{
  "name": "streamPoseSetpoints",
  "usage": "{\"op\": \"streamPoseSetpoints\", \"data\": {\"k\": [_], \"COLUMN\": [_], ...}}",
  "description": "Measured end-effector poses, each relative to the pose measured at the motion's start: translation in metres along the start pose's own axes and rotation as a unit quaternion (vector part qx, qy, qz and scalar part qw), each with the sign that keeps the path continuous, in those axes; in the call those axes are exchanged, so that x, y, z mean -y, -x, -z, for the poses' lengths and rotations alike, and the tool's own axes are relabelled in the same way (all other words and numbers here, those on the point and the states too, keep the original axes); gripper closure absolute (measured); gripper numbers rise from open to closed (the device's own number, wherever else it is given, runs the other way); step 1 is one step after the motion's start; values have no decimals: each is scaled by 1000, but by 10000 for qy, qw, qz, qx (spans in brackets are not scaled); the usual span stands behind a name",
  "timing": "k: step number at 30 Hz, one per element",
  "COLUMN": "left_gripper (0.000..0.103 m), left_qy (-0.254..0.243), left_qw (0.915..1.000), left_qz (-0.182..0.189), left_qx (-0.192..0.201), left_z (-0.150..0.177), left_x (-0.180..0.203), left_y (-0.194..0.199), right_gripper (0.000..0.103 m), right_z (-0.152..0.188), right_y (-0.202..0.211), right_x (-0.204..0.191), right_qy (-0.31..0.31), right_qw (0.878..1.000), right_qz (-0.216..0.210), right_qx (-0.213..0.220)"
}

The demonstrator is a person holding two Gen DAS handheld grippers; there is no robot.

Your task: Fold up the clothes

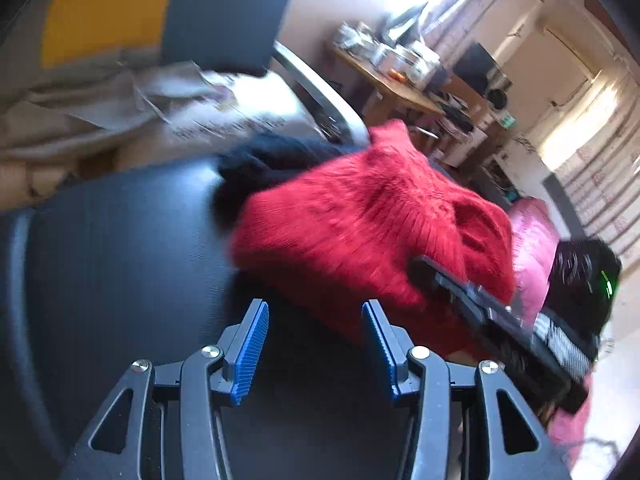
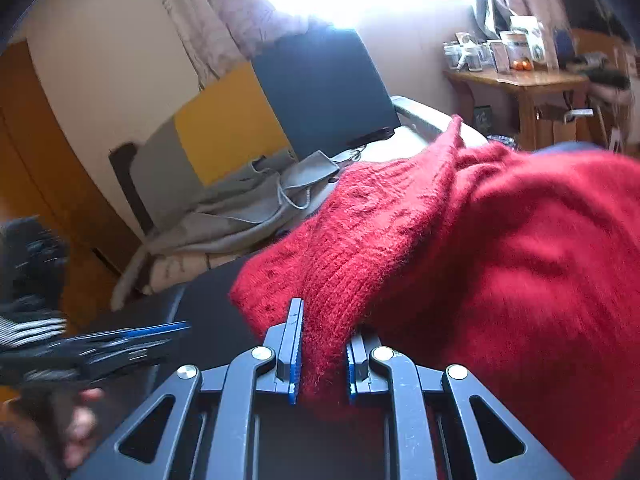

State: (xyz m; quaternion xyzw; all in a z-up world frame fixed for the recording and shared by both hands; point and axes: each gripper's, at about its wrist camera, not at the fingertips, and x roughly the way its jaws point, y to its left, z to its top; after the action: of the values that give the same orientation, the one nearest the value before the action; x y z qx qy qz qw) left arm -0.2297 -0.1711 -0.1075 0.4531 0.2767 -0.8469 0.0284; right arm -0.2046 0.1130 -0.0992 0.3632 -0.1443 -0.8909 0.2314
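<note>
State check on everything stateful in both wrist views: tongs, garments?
left tongs: open, empty, over the dark surface, beside the red sweater
right tongs: shut on a bunched fold of the red sweater
red sweater: crumpled, not yet folded, partly lifted
dark garment: heaped behind the sweater, unfolded
grey garment: crumpled in the background

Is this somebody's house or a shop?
Most likely somebody's home, a lived-in room. There are curtains at a bright window, a wooden side table crowded with jars and small things, and a red sweater being folded on a dark table with other clothes piled beside it.
</note>
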Motion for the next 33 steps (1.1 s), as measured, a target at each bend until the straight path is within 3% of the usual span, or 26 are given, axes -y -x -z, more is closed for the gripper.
{"op": "streamPoseSetpoints", "data": {"k": [3,4,8,13,16,23,25,28,30,33], "left_gripper": [53,53,51,45,40,40,40,42,50,70], "left_qy": [4,-124,-1005,-2108,-2493,-2527,-2571,-2355,-2176,-2328], "left_qw": [10000,9997,9944,9746,9622,9586,9554,9609,9646,9595], "left_qz": [8,-45,-335,-697,-829,-890,-1125,-1257,-1341,-1467], "left_qx": [90,198,1,-286,-720,-962,-917,-739,-652,-606], "left_z": [7,9,13,18,29,45,48,53,58,70], "left_x": [13,20,58,105,115,113,115,106,98,96], "left_y": [-4,-2,-5,-10,-26,-35,-38,-42,-45,-51], "right_gripper": [86,86,86,86,86,86,85,85,85,84], "right_z": [22,29,55,85,102,137,143,147,150,156], "right_y": [9,10,15,22,27,24,23,26,27,25], "right_x": [0,0,-7,-43,-65,-91,-96,-104,-107,-105], "right_qy": [132,139,255,949,1292,1778,1826,1876,1897,1824], "right_qw": [9998,9998,9995,9949,9907,9804,9787,9782,9774,9780], "right_qz": [130,120,29,234,356,770,855,829,883,936], "right_qx": [-74,-102,-200,-261,-241,-352,-374,-324,-314,-378]}}
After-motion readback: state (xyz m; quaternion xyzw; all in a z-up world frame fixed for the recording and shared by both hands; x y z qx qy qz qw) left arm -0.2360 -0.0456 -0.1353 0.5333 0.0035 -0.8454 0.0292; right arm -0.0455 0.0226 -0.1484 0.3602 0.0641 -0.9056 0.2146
